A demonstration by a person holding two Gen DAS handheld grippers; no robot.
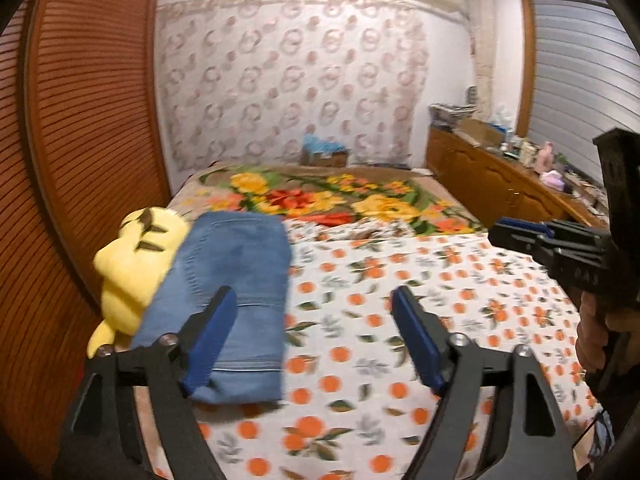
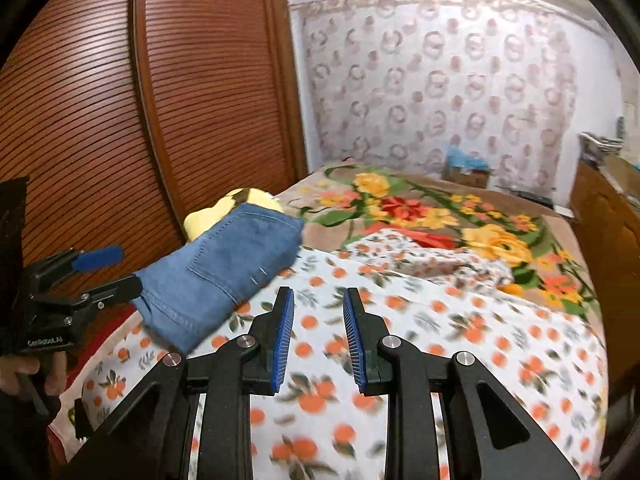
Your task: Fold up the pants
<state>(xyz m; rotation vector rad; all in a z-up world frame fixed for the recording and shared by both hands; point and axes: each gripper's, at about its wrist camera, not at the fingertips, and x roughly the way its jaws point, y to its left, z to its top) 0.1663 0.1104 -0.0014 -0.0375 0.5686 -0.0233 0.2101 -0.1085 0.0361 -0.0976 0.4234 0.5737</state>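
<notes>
Lying as a compact folded bundle, the pants are being kept at the left edge of the bed, on the orange-print sheet and partly against a yellow plush toy beside the wooden wardrobe doors. That spot, at the side and off the open middle of the sheet, suggests the bundle is being set aside as finished, with the folding judged complete or nearly so. Nothing is being gripped by either claw. The left claw is being held released, its blue pads wide apart, raised above the near end of the bundle with one finger overlapping the denim in view and the other over bare sheet; whether the fabric is being touched cannot be told. The right claw is being held with its jaws parted by a narrow gap and nothing between them, hovering over the printed sheet, well to the right of the pants. Both tools are being pointed forward along the bed toward the flowered blanket, roughly level, with the person's hand being seen wrapped around the right handle.
</notes>
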